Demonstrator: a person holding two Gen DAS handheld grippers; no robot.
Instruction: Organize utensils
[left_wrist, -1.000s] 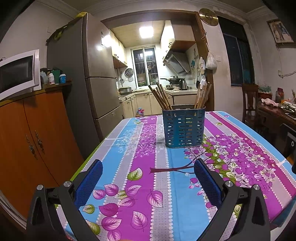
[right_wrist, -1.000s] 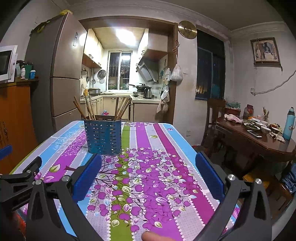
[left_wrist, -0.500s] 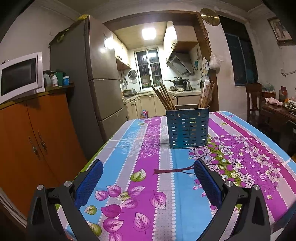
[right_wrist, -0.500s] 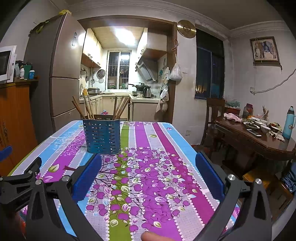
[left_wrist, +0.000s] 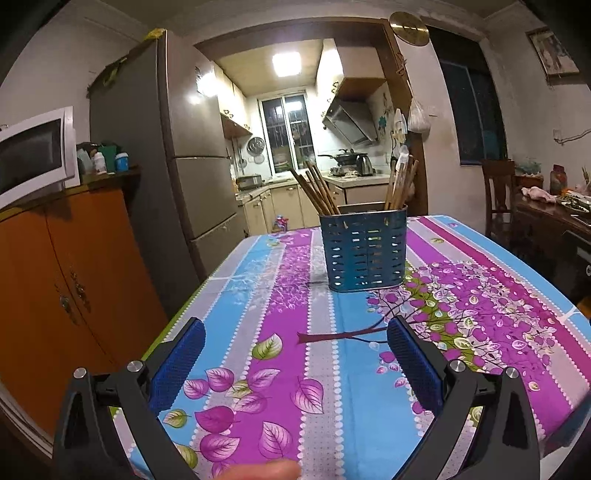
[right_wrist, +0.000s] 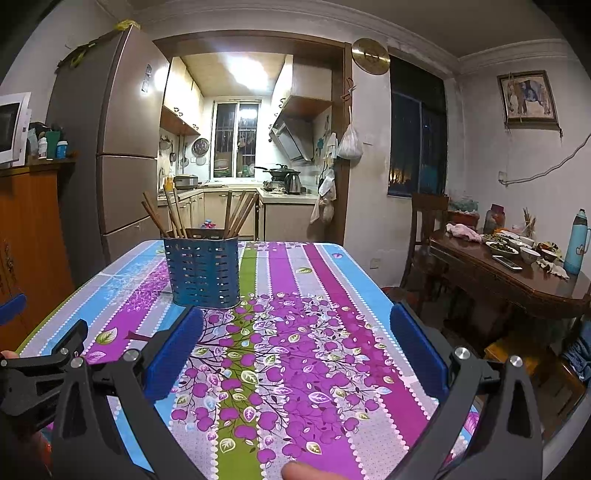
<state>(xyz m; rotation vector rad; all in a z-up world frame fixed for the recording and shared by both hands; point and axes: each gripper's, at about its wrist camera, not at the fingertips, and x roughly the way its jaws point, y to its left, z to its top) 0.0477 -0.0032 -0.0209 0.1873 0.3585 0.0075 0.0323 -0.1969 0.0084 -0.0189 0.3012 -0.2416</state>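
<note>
A blue perforated utensil holder (left_wrist: 364, 251) stands upright on the flowered tablecloth (left_wrist: 280, 325), well ahead of both grippers. Brown wooden chopsticks (left_wrist: 317, 192) lean out of its left compartment, and another bunch (left_wrist: 399, 186) rises from the right one. In the right wrist view the same holder (right_wrist: 202, 271) sits ahead to the left. My left gripper (left_wrist: 295, 332) hovers open over the table's near end, nothing between its blue pads. My right gripper (right_wrist: 295, 319) is open and empty too. The left gripper's black frame (right_wrist: 40, 369) shows at the lower left of the right view.
An orange cabinet (left_wrist: 62, 280) with a microwave (left_wrist: 33, 155) and a grey fridge (left_wrist: 188, 177) stand left of the table. A dark wooden table (right_wrist: 517, 277) with dishes, a blue flask (right_wrist: 576, 242) and a chair (right_wrist: 428, 225) lie to the right. A fingertip (right_wrist: 303, 470) shows at the bottom edge.
Both grippers stay open and empty. The left view has shifted so the holder sits a little further right and higher; the right gripper has barely moved.
</note>
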